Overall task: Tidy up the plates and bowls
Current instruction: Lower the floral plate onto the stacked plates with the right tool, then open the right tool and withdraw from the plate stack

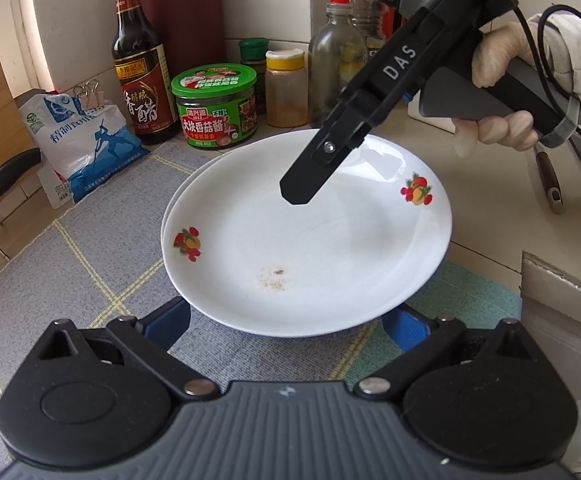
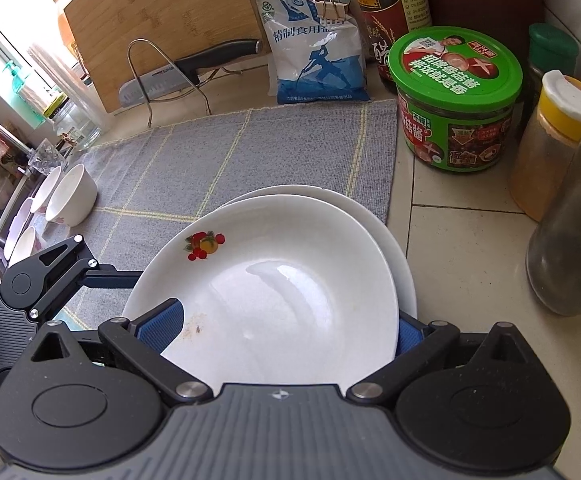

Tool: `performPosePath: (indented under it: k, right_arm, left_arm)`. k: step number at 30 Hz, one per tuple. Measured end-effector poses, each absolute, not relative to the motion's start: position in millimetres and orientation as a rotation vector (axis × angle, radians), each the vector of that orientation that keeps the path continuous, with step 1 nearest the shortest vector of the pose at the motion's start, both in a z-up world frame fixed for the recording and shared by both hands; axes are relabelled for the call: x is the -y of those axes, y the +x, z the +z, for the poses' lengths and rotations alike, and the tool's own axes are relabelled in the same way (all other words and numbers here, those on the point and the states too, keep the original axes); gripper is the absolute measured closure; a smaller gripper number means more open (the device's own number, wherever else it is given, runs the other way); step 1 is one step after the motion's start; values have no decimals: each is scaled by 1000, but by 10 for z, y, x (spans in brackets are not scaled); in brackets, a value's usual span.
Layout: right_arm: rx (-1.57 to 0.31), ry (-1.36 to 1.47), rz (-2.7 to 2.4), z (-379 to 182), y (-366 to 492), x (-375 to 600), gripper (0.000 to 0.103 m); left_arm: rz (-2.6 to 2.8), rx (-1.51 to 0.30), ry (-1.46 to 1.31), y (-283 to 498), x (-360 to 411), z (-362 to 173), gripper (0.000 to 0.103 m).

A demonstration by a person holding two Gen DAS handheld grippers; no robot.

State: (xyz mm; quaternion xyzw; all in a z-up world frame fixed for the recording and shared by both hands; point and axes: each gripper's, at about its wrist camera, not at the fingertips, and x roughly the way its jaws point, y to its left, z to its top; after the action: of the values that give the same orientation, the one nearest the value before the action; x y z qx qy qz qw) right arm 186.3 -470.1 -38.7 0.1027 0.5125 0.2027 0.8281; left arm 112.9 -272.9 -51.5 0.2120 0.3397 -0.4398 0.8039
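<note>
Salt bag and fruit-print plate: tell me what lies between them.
Only bare grey checked mat between the salt bag and the fruit-print plate, clearest in the right wrist view.

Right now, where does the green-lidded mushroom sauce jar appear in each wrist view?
Left wrist: green-lidded mushroom sauce jar upper middle, behind the plates, right of the vinegar bottle.
Right wrist: jar upper right, beyond the plates.
Shared landmark: salt bag.

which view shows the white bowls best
The right wrist view. It shows the white bowls in a row at the left edge of the grey mat, near the sink. The left wrist view does not show them at all; the fruit-print plate fills its middle.
</note>
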Motion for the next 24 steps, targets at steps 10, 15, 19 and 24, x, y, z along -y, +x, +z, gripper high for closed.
performPosePath:
  k: [10,15,19,24]
  right_arm:
    - [-1073,201,382,-282,1712,4702,0]
    - [-1073,152,356,-228,1619,4647,0]
    - [-1078,93,322,-217,1555,4589,0]
    - [-1084,62,294,-248,1466,4566,0]
  left_arm:
    - [-960,-710,460,1104,2741,-500,2]
    - [-966,-705,449,1082,2725,-482,2]
    - [-963,-695,440,1058,2693,-460,2]
    - [-942,-684,415,1028,2610,-420,2]
